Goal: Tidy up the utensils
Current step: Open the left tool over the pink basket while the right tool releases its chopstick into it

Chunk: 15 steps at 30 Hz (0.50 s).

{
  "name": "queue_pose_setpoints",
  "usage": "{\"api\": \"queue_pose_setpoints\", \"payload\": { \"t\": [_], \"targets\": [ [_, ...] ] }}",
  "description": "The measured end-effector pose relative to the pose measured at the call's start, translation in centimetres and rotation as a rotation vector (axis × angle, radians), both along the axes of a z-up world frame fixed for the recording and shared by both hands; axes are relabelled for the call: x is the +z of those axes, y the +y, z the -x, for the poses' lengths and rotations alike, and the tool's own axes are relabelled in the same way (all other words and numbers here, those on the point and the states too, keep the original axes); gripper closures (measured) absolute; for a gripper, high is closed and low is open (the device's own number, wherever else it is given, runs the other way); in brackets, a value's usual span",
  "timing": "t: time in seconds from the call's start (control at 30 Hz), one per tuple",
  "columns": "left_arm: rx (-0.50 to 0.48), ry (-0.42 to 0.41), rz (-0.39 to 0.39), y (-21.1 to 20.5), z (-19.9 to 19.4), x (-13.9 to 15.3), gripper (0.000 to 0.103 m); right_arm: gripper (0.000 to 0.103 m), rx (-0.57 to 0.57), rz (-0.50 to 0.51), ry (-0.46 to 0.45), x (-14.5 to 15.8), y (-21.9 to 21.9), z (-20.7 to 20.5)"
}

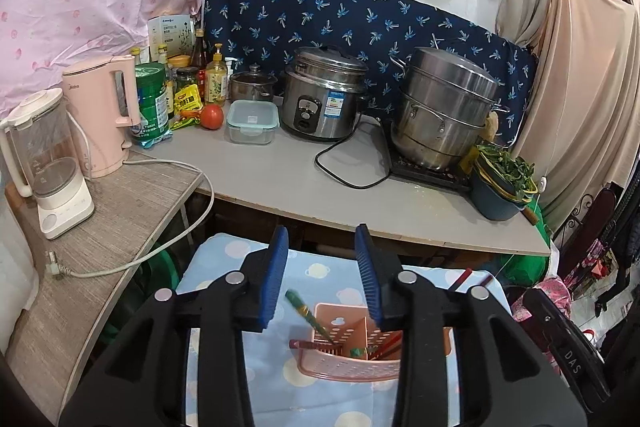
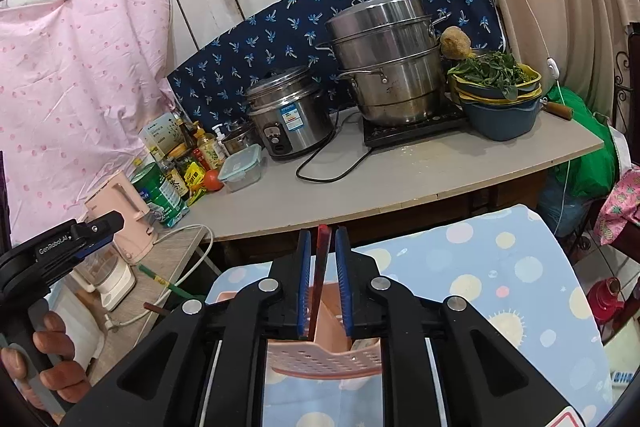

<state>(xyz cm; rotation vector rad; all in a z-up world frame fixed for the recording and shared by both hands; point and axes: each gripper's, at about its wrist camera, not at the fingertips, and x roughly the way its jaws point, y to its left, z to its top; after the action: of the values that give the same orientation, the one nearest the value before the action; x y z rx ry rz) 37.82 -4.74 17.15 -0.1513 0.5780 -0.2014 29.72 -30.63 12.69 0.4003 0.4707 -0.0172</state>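
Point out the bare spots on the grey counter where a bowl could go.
Grey counter: bare along the front edge, between the clear food box and the blue basin, apart from the black cord. Crowded at the back and left.

Pink perforated utensil holder (image 1: 352, 359) stood upright on dotted blue cloth, green-handled utensil (image 1: 310, 313) leaned inside, red chopsticks (image 1: 384, 345) lodged in its compartments.

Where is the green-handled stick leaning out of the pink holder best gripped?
Take the green-handled stick by its free upper end, coming from above: it leans up and left out of the pink perforated plastic holder, so only that end is clear.
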Motion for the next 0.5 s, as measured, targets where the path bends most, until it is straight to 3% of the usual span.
{"api": "queue_pose_setpoints", "payload": {
  "t": [0.27, 0.5],
  "targets": [
    [0.002, -0.006, -0.031, 0.4, 3.2, 0.1, 0.069, 0.085, 0.042, 0.013, 0.019, -0.1, 1.2, 3.4],
    [0.007, 0.024, -0.066, 1.3, 7.1, -1.5, 0.068, 0.081, 0.082, 0.032, 0.065, -1.7, 2.5, 7.9]
  ]
}}
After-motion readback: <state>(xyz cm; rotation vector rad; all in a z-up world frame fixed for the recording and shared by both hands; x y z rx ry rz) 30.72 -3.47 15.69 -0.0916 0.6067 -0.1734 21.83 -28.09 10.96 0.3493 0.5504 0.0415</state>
